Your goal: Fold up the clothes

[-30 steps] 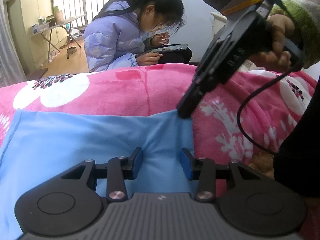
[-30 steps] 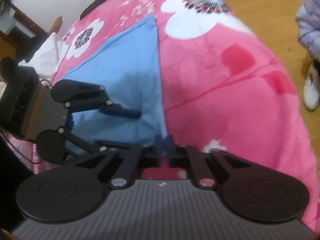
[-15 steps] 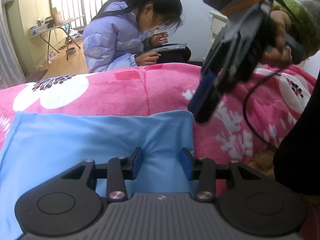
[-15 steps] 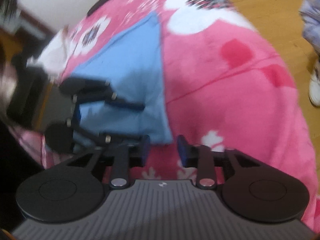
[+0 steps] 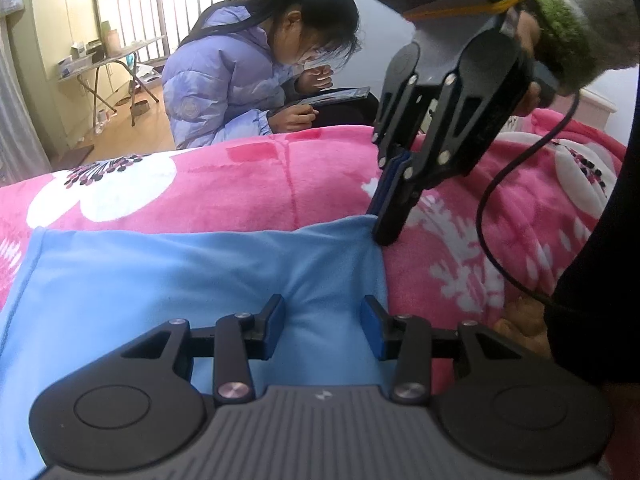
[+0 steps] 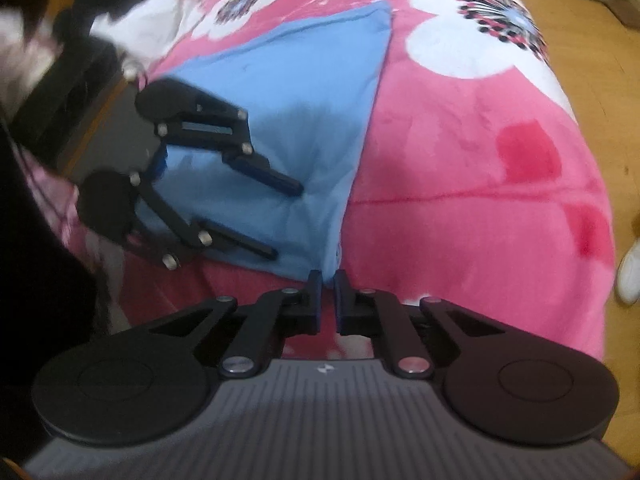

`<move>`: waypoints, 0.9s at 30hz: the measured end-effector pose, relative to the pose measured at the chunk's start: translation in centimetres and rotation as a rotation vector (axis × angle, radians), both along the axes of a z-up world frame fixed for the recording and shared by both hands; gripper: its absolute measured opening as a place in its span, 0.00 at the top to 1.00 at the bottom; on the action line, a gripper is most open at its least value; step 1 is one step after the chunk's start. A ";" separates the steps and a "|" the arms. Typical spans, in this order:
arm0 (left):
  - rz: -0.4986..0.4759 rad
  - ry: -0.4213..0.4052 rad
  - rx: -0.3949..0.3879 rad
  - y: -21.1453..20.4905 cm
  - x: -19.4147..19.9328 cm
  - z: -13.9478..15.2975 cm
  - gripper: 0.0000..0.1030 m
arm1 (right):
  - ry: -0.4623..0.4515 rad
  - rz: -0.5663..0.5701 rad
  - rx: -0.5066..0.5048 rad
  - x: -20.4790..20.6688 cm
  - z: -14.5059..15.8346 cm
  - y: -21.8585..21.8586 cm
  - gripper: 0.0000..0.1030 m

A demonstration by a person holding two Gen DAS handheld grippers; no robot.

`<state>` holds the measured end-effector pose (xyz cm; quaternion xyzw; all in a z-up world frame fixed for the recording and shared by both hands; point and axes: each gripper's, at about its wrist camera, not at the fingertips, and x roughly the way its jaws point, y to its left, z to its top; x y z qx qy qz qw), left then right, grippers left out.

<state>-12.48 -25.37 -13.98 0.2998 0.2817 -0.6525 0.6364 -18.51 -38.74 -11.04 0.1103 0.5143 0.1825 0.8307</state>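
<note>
Between the right gripper's (image 6: 328, 284) fingers sits a corner of the blue cloth (image 5: 180, 276), which lies flat on the pink blanket (image 6: 460, 160); the jaws have just closed and pinch it. To the side, the left gripper (image 5: 323, 320) rests spread on the cloth's near edge, pinching nothing. To fold well, it should probably grip that edge first, then both lift together; no containers show.

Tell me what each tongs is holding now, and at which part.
The right tongs pinch the blue cloth at its near corner. The left tongs stand open over it, holding nothing.
</note>
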 end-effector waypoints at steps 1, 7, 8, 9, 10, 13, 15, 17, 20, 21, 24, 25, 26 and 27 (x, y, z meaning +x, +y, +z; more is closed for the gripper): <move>-0.001 0.000 0.001 0.0 0.0 0.0 0.58 | 0.009 0.008 -0.008 0.1 -0.4 -0.3 0.96; -0.006 0.002 0.009 -0.1 -0.3 0.1 0.49 | 0.097 -0.076 0.063 0.6 -0.7 -1.8 0.95; -0.007 -0.001 0.011 -0.1 -0.4 0.1 0.48 | 0.115 -0.093 0.069 0.7 -0.6 -2.1 0.93; -0.007 -0.006 0.012 -0.2 -0.5 0.1 0.47 | 0.115 -0.089 0.047 0.6 -0.2 -1.9 0.93; -0.007 -0.010 0.013 -0.2 -0.6 0.1 0.46 | 0.113 -0.084 0.022 0.6 0.3 -1.8 0.93; -0.001 -0.014 0.017 -0.2 -0.8 0.2 0.46 | 0.046 -0.064 -0.036 0.6 2.2 -1.0 0.92; 0.014 -0.006 0.019 -0.1 -0.6 0.5 0.46 | -0.015 -0.058 -0.040 0.9 3.3 -0.4 0.92; 0.035 -0.003 0.019 -0.1 -0.4 0.9 0.46 | -0.054 -0.019 -0.026 1.4 3.2 0.9 0.92; 0.059 -0.011 0.017 0.4 -0.5 1.6 0.46 | -0.092 0.034 -0.012 2.1 2.6 2.6 0.92; 0.065 -0.014 0.018 0.6 -0.6 1.8 0.46 | -0.085 0.038 -0.024 2.1 2.0 2.4 0.92; 0.071 -0.014 0.023 1.6 -1.1 2.6 0.46 | -0.047 -0.045 -0.023 1.9 0.3 0.4 0.98; 0.071 -0.013 0.026 2.0 -1.4 2.8 0.46 | -0.040 -0.085 0.006 1.8 0.2 -0.3 0.98; 0.071 -0.011 0.031 2.4 -1.7 2.9 0.46 | -0.055 -0.094 0.004 1.7 0.6 -0.5 0.94; 0.071 -0.008 0.039 2.6 -2.0 2.9 0.46 | -0.072 -0.099 -0.002 1.5 1.0 -0.5 0.92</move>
